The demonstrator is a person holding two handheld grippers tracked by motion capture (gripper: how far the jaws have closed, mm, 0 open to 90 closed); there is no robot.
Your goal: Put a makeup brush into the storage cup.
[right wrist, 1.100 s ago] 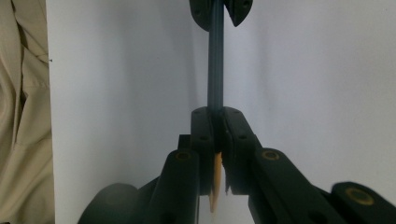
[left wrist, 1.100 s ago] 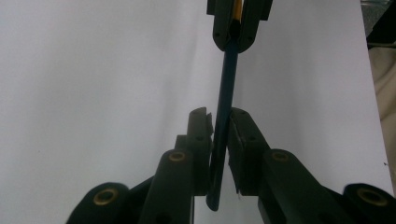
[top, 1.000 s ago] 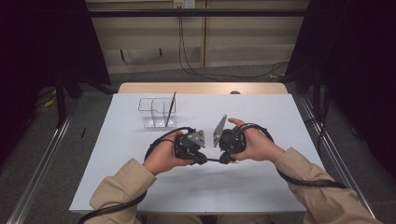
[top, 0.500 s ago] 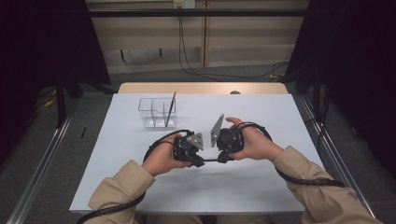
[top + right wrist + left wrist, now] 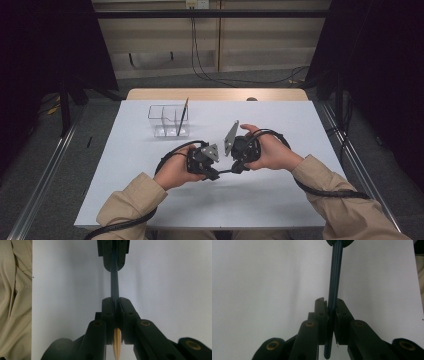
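Both tongs, left (image 5: 329, 305) and right (image 5: 114, 302), clamped on one dark pencil (image 5: 335, 277) above tabletop (image 5: 280, 195). Risk: opposing pulls, snapping or slipping it.

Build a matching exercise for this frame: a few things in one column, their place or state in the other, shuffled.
Things:
1. left claw
2. right claw
3. clear plastic divided holder
4. thin brown stick

Place or state:
A. stands at the table's far left, apart from both hands
B. leans upright inside the holder
C. clamps the dark blue pencil along its blue shaft
D. clamps the pencil near its pale wooden tip

Pairs: 1-C, 2-D, 3-A, 4-B
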